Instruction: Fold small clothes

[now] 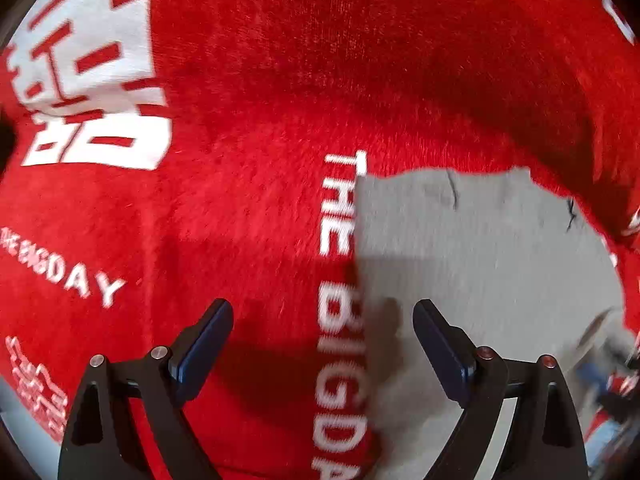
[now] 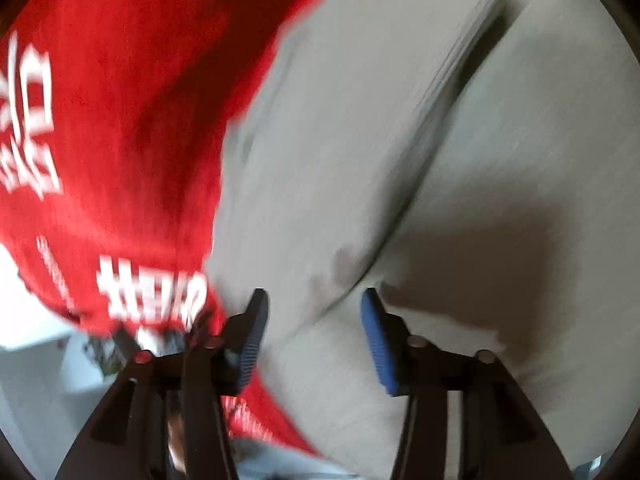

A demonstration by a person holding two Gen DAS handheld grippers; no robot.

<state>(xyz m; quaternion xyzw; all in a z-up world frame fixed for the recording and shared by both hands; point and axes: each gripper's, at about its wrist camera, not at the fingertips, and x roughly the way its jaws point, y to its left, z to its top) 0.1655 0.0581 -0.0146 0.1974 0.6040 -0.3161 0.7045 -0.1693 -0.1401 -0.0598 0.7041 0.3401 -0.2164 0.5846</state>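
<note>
A fuzzy red cloth (image 1: pixel 260 92) printed with white characters and the words "THE BIG DAY" is lying spread over a grey surface (image 1: pixel 480 260), filling most of the left wrist view and the left part of the right wrist view. The left tool (image 1: pixel 323 344) is hanging wide open above the cloth's printed edge, gripping nothing. The right tool (image 2: pixel 314 336) is also standing open and empty, over bare grey surface just beside the cloth; that view is blurred.
</note>
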